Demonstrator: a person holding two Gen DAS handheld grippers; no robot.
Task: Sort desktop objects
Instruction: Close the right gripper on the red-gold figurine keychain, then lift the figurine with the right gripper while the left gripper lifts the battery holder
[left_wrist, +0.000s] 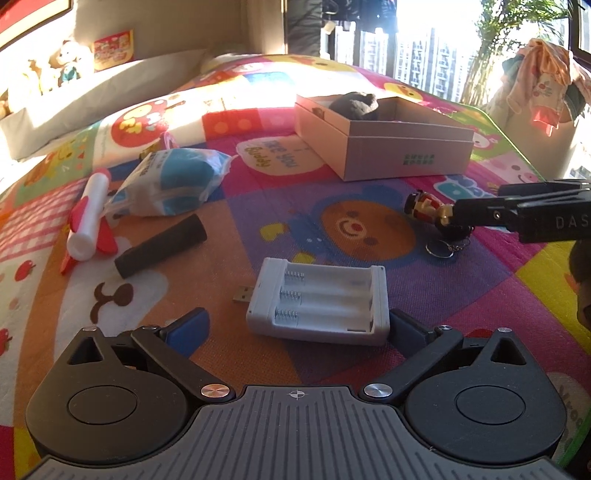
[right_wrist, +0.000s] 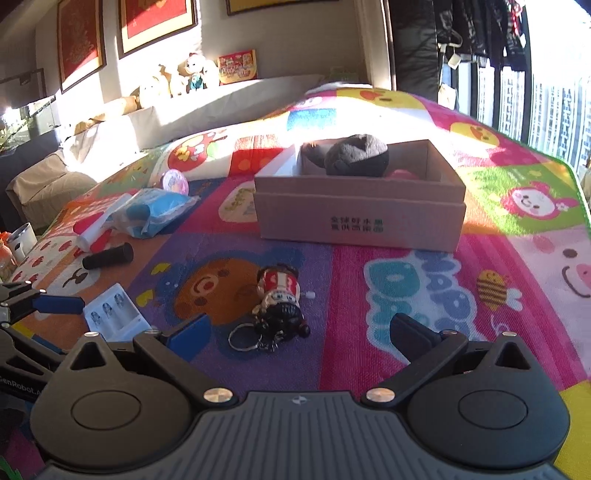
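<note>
I am holding my left gripper (left_wrist: 297, 326) wide over the white battery holder (left_wrist: 319, 301), which is lying just short of the bear print on the play mat (left_wrist: 461, 273); the holder is sitting between the spread fingers, untouched, probably lined up for a pick. My right gripper (right_wrist: 297, 330) is also standing wide and empty, hovering over the toy figure keychain (right_wrist: 279, 295) on the other side of that bear. Left of the bear, the black cylinder (left_wrist: 160, 245), the red-and-white tube (left_wrist: 88, 221) and the blue packet (left_wrist: 171, 181) are waiting. Beyond the bear, the cardboard box (right_wrist: 360, 218) is already holding a dark plush (right_wrist: 356, 155), so I am judging it the sorting bin. Something pink behind the plush is mostly hidden.
</note>
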